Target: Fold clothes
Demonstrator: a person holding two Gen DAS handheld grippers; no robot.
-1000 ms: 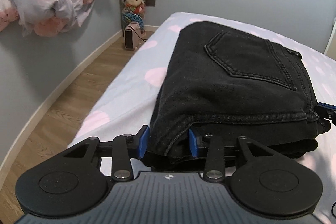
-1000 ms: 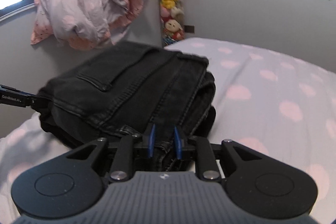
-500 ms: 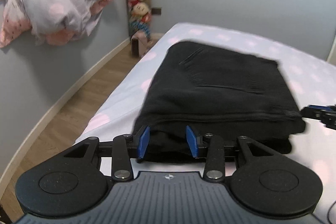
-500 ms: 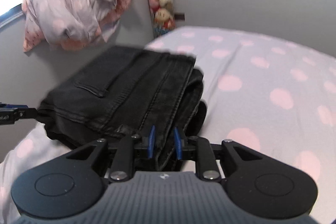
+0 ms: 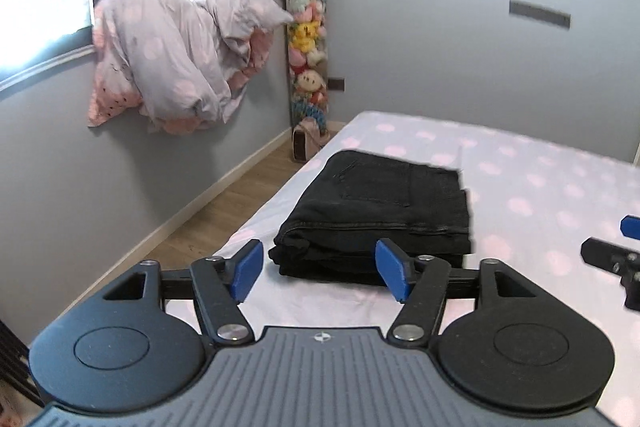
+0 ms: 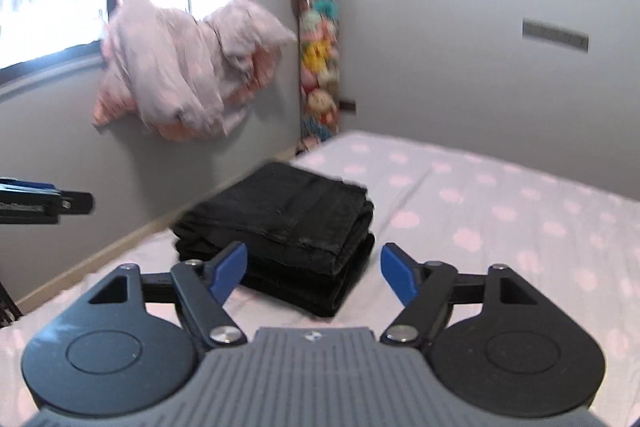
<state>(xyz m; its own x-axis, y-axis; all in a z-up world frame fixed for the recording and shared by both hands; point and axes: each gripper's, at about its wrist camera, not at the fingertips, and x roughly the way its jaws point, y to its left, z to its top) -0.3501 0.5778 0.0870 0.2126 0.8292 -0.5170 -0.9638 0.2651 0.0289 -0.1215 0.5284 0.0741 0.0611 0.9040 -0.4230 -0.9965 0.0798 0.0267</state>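
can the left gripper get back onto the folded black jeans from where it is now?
Probably yes. The left gripper is open, and the folded black denim jeans lie straight ahead on the pink-dotted bed sheet, with only bare sheet between. The right gripper, also open, sits off to the side.

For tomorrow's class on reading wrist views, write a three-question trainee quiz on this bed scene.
1. True or false: the left tool is shut on the jeans.
2. Where do the jeans lie? A) on the floor B) folded on the bed C) hung at the window
3. Fill in: the right tool is ____.

Key: 1 false, it is open and clear of them. 2 B. 3 open.
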